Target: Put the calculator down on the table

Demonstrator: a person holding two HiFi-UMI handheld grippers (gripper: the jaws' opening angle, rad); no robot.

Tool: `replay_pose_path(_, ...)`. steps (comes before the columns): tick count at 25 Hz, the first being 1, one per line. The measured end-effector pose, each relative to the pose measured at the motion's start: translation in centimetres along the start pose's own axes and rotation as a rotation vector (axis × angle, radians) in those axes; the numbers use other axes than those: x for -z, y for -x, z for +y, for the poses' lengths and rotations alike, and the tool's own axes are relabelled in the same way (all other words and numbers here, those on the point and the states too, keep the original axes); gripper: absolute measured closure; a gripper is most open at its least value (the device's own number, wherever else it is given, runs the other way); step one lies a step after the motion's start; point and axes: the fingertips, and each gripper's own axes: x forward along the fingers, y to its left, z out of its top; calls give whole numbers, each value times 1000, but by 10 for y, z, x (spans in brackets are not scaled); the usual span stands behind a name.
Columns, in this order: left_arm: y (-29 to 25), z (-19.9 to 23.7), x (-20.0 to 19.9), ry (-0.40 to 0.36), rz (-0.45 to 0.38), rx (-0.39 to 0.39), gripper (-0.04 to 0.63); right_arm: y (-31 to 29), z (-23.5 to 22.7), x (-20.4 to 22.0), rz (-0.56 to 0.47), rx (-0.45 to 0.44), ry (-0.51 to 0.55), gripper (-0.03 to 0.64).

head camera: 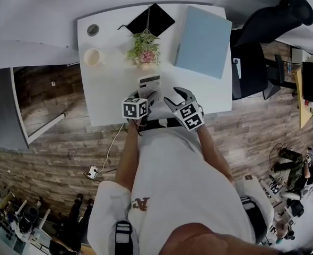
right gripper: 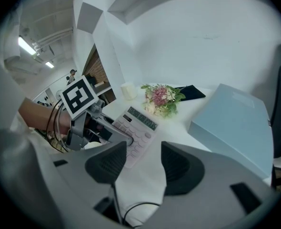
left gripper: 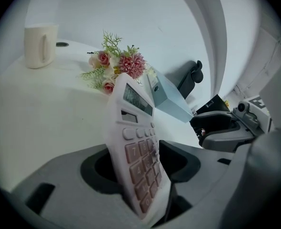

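The white calculator [head camera: 149, 84] lies near the front edge of the white table [head camera: 109, 89]. In the left gripper view the calculator [left gripper: 138, 147] runs up between the jaws of my left gripper [left gripper: 140, 163], keys facing right, with dark gaps beside it on both sides. From the right gripper view the calculator [right gripper: 139, 128] rests flat on the tabletop with the left gripper [right gripper: 97, 128] reaching over its lower keys. My left gripper [head camera: 150, 97] stands open around it. My right gripper [head camera: 176, 95] hovers just to the right, open and empty [right gripper: 143, 168].
A small bunch of pink flowers [head camera: 144, 51] lies behind the calculator. A cream mug [head camera: 93, 57] stands at the back left, a light blue binder [head camera: 203, 40] at the right, a black pouch [head camera: 151, 19] at the far edge. A black chair [head camera: 262, 47] stands beside the table.
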Motion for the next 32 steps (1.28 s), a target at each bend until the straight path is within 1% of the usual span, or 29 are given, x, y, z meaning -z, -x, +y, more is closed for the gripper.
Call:
replay_pose_path(10, 8, 9, 5, -8, -13, -48, 345, 0, 4, 4, 2, -1, 8, 386)
replay_pose_path(20, 11, 19, 6, -39, -31, -117, 301, -3, 5, 7, 6, 1, 17, 385)
replay_pose_path(32, 13, 24, 6, -56, -43, -176, 276, 0, 7, 4, -1, 3, 12, 385)
